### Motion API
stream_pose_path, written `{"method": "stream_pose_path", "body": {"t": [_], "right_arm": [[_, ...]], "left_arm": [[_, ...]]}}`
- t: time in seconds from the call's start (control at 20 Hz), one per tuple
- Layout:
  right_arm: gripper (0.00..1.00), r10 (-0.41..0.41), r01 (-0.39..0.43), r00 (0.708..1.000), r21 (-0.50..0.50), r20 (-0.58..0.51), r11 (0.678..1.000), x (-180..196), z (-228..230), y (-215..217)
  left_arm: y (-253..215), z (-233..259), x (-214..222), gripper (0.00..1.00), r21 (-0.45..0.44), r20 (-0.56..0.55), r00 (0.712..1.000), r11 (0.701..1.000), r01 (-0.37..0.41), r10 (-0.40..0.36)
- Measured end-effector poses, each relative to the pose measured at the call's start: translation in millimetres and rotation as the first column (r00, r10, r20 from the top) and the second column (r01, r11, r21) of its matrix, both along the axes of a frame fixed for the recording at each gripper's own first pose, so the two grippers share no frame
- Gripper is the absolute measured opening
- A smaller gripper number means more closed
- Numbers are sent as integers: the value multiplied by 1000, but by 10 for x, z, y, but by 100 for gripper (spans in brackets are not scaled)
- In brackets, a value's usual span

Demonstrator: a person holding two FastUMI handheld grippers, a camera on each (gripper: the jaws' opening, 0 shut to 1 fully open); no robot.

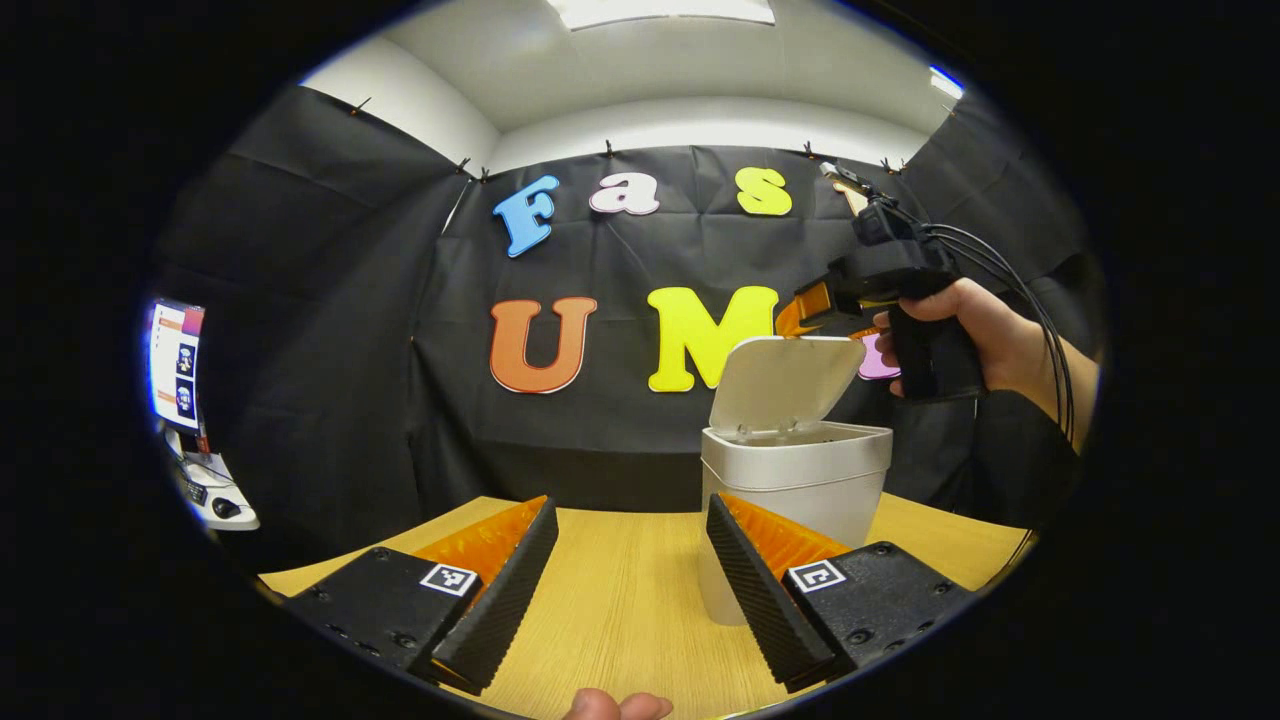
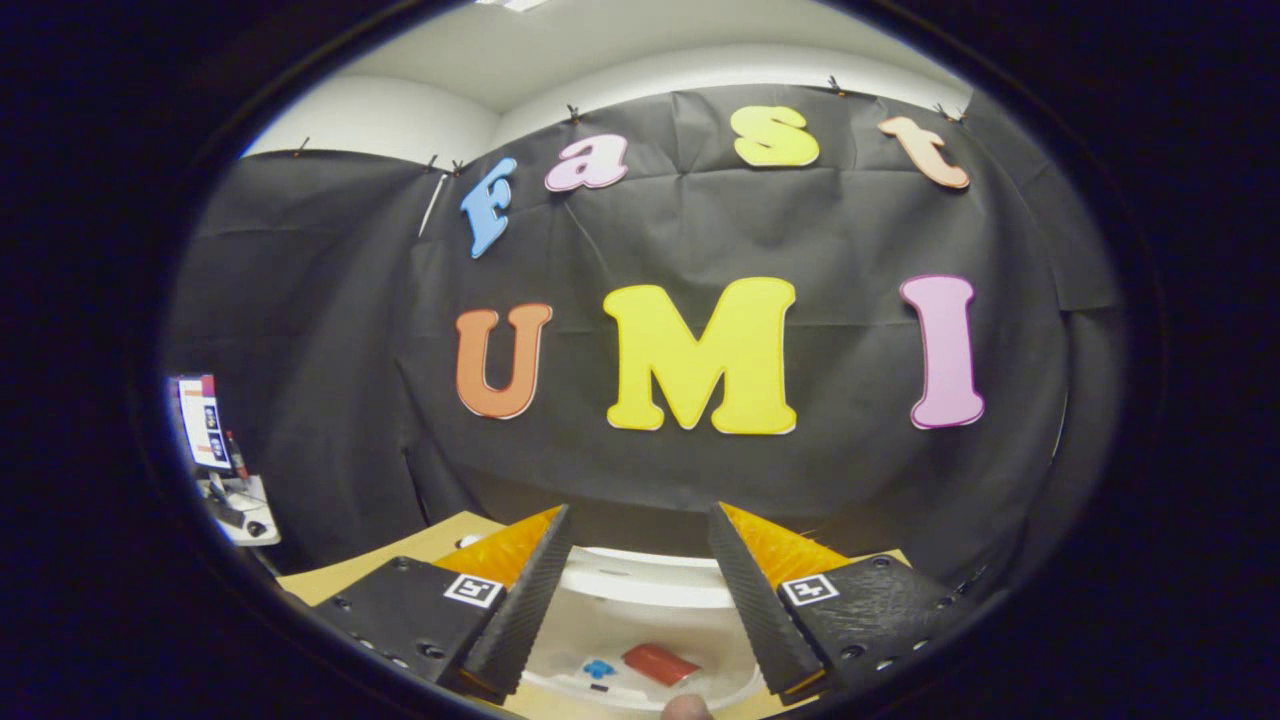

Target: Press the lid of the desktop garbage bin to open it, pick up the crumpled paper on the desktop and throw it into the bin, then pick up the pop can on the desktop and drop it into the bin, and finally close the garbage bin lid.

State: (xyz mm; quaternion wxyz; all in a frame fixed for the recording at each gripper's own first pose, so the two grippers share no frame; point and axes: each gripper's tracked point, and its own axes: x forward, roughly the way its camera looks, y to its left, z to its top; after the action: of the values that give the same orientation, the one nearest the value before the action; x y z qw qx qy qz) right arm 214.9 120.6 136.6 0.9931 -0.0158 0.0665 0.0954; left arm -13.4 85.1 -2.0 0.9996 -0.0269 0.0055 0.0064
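The white desktop bin stands on the wooden table, just behind my left gripper's right finger, with its lid tilted up and open. My left gripper is open and holds nothing, low over the table. A hand holds the right gripper in the air just above the raised lid. In the right gripper view, my right gripper is open and empty, right over the bin's mouth. Inside the bin lies a red thing that looks like the pop can, beside a small blue bit.
The wooden table runs forward to the black cloth wall. A lit monitor with a keyboard below it stands off the table's left side, also seen as the monitor. The person's hand and sleeve reach in from the right.
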Motion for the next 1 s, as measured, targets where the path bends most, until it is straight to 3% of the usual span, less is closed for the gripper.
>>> {"method": "stream_pose_path", "body": {"t": [0.35,0.55,1.0], "right_arm": [[85,18,-18,1000,-14,5,1000,-304,-293,76],[86,26,-25,998,26,-56,999,-386,-606,100],[88,10,-10,995,-2,-103,1000,-336,-1012,28]], "left_arm": [[-218,-44,1,97,-4,-17,999,999,40,-40],[-247,-69,-19,97,-5,-22,999,999,44,-44],[-256,-91,-29,97,-4,-26,999,999,41,-42]]}}
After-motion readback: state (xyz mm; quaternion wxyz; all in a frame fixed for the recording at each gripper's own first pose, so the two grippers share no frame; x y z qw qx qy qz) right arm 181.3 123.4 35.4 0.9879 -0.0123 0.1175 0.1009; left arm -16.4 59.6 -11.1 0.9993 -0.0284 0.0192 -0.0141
